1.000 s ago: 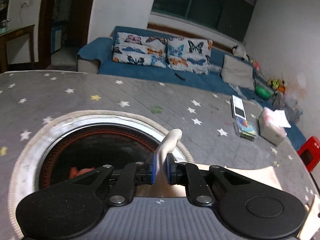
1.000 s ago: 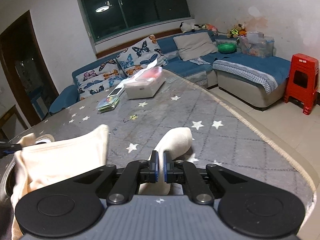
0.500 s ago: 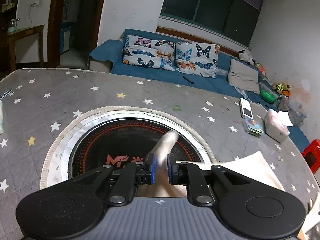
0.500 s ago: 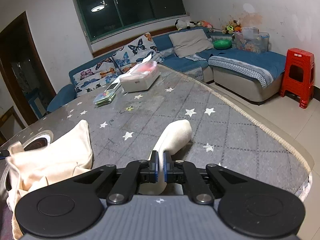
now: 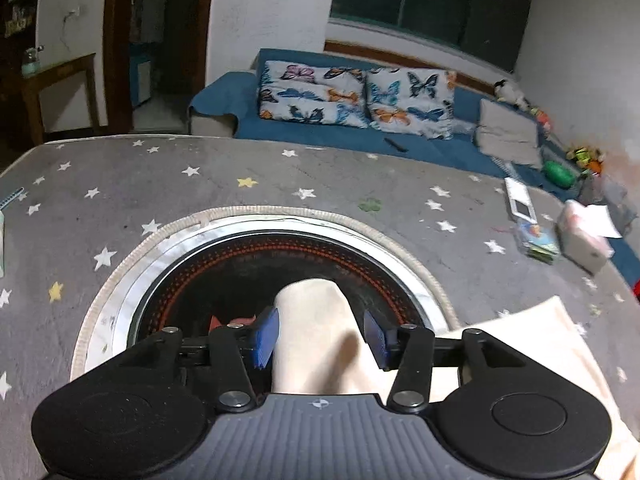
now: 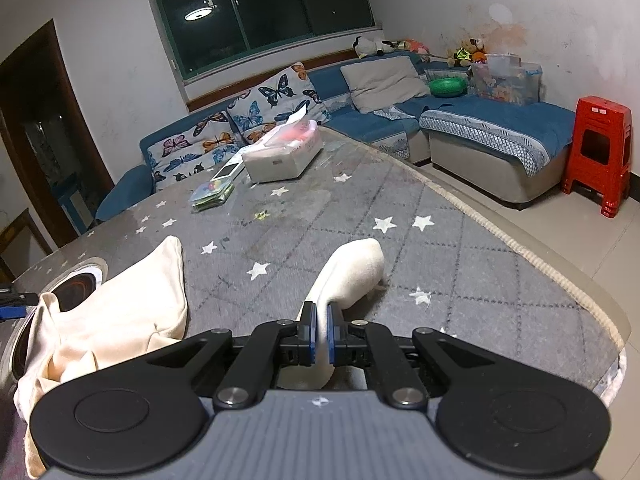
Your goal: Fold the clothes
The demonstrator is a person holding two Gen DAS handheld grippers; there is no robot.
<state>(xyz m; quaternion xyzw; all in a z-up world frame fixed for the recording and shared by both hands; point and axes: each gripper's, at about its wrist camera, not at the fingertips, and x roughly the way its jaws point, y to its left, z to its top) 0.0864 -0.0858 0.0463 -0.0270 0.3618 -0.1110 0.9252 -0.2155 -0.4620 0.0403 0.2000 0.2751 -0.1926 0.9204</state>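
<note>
Your left gripper (image 5: 320, 338) points forward and down at the table. Its jaws are opening, and the blue pads (image 5: 267, 336) now stand apart on either side of a rounded fold of the cream fabric garment (image 5: 316, 336). The cloth lies between the pads, but neither pad presses on it. This fold rests over a round black cooktop with a ring of red dots (image 5: 256, 264), set in a silver rim in the table. More of the cream cloth spreads away to the right of the gripper, onto the grey quilted table cover with white stars (image 5: 224, 176).

Your right gripper (image 6: 319, 334) also tilts forward and down. Its jaws stand narrow, pinching a thin fold of the same cream garment (image 6: 352, 272), which rises between the blue pads and ends in a rounded hump lying on the grey cover just ahead. To the left in this view, the rest of the garment lies bunched and rumpled, reaching back toward the round cooktop (image 6: 82, 282) at the table's left edge.

Farther along the table sit a white tissue box (image 6: 284, 152), a white rectangular device (image 6: 228, 170) and a small stack of colourful cards (image 6: 212, 196). Beyond the table runs a blue corner sofa (image 6: 480, 120) with butterfly-print cushions (image 6: 276, 100). A red plastic stool (image 6: 600, 152) stands on the floor at the far right.
</note>
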